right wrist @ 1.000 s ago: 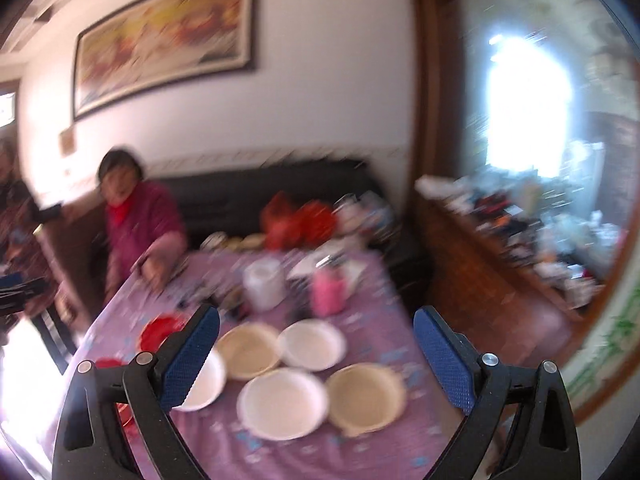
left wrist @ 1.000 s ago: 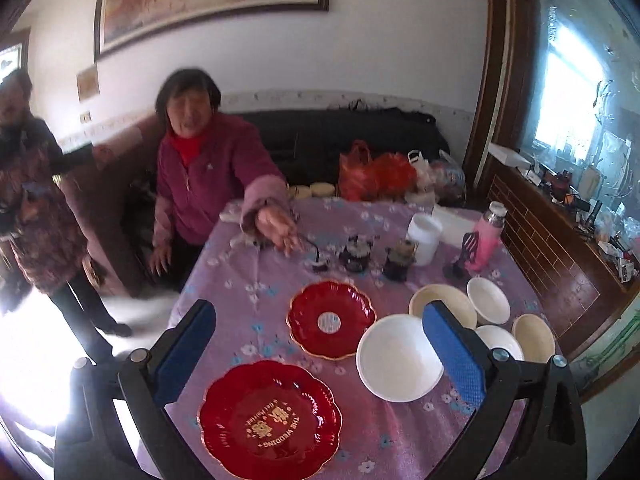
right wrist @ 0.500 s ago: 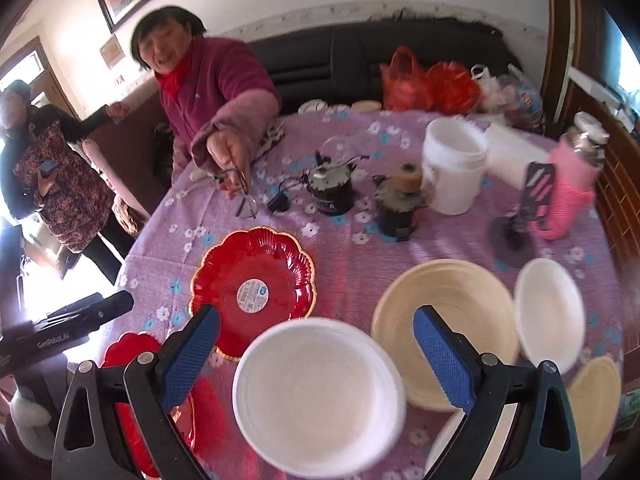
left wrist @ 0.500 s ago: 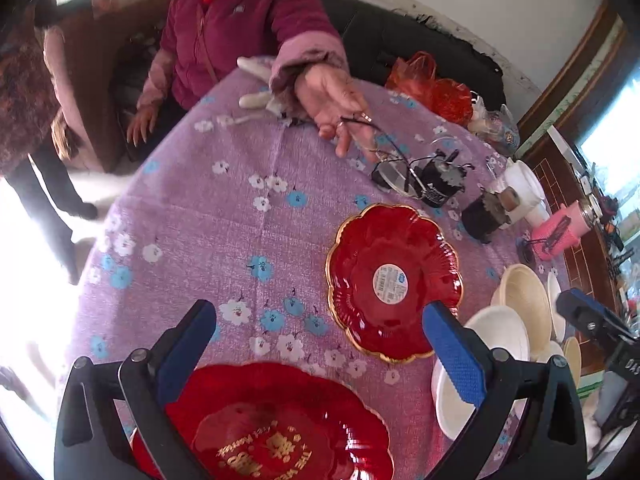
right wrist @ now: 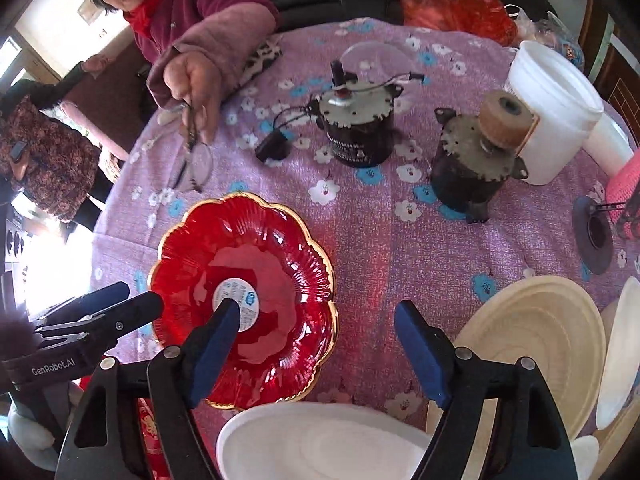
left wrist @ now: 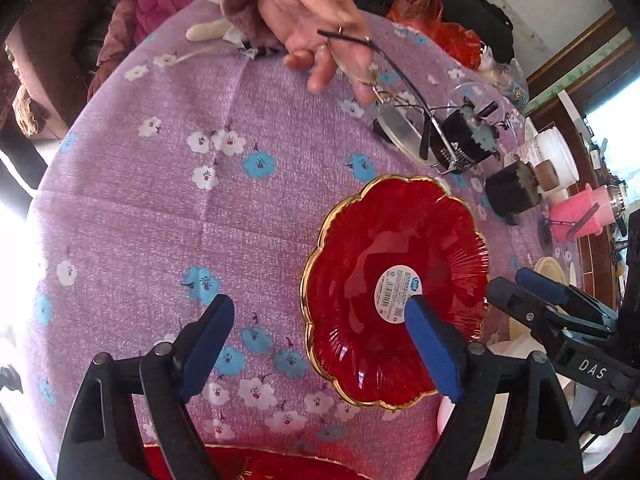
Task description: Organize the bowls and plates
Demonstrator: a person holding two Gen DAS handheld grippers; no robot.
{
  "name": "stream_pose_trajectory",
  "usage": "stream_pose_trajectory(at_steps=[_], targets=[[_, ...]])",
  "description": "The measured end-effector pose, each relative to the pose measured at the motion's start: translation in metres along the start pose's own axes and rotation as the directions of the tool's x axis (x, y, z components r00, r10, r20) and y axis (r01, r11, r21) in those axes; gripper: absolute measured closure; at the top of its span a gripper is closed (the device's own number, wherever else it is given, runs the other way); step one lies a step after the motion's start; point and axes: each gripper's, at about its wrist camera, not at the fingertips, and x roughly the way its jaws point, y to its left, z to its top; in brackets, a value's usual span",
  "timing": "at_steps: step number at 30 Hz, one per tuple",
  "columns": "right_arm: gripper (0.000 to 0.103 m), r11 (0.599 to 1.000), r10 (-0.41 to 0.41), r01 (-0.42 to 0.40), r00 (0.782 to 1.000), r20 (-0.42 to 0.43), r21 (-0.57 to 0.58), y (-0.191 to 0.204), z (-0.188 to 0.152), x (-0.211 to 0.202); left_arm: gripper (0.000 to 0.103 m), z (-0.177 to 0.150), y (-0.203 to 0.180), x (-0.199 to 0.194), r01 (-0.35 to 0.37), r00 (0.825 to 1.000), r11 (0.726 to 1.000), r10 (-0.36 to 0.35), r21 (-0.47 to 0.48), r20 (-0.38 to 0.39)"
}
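Approach stage: both grippers hang over the red plate [left wrist: 394, 292], which lies flat on the desk [left wrist: 160, 208], and nothing is stacked yet. Left gripper [left wrist: 320, 340] straddles the plate's left rim; right gripper [right wrist: 316, 340] straddles its right rim. Jaws of both have just been closing but stand wide, pads clear, holding nothing. White bowl [right wrist: 324, 440] sits just right of the plate. Judgement: next move needs one gripper to pinch the rim and lift.

Both wrist cameras looked steeply down, close over the tabletop [left wrist: 168, 184]; both views shared the red plate [left wrist: 384, 248] [right wrist: 276, 248].
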Motion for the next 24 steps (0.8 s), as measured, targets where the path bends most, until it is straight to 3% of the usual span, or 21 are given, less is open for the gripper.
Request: stream_pose_trajectory(at_steps=[3, 7, 11, 14, 15, 16, 20, 24], targets=[[0.029, 1.0, 0.016, -0.016, 0.998, -0.054, 0.0, -0.001, 0.002, 0.014, 0.02, 0.0, 0.0, 0.009, -0.006, 1.0, 1.0, 0.006, 0.006, -0.03], [0.035, 1.0, 0.008, -0.01, 0.995, -0.103, -0.018, 0.0, 0.001, 0.028, 0.038, -0.001, -0.002, 0.02, -0.001, 0.997, 1.0, 0.002, 0.016, -0.076], [0.043, 0.999, 0.0, -0.004, 0.991, -0.136, -0.032, 0.002, -0.001, 0.037, 0.048, -0.003, -0.006, 0.028, -0.009, 0.995, 0.999, 0.012, 0.031, -0.098], [0.056, 0.999, -0.004, -0.001, 0.989, -0.145, -0.035, 0.003, -0.001, 0.042, 0.055, -0.004, -0.011, 0.031, -0.009, 0.996, 0.999, 0.014, 0.044, -0.093], [0.065, 0.999, -0.001, -0.005, 0.989, -0.148, -0.037, 0.004, -0.001, 0.043, 0.065, -0.004, -0.014, 0.032, -0.008, 0.995, 0.999, 0.012, 0.048, -0.097], [0.069, 0.999, -0.003, -0.003, 0.989, -0.148, -0.042, 0.005, -0.002, 0.043, 0.068, -0.005, -0.016, 0.033, -0.011, 0.995, 0.999, 0.016, 0.05, -0.099], [0.08, 0.996, -0.055, 0.047, 0.993, -0.107, -0.081, 0.012, -0.002, 0.039, 0.072, -0.005, -0.017, 0.032, -0.033, 0.997, 0.999, 0.035, 0.031, -0.069], [0.082, 0.996, -0.027, 0.023, 0.999, -0.047, -0.085, 0.017, 0.002, 0.027, 0.072, -0.003, -0.011, 0.018, -0.03, 0.999, 0.999, 0.03, 0.019, -0.014]])
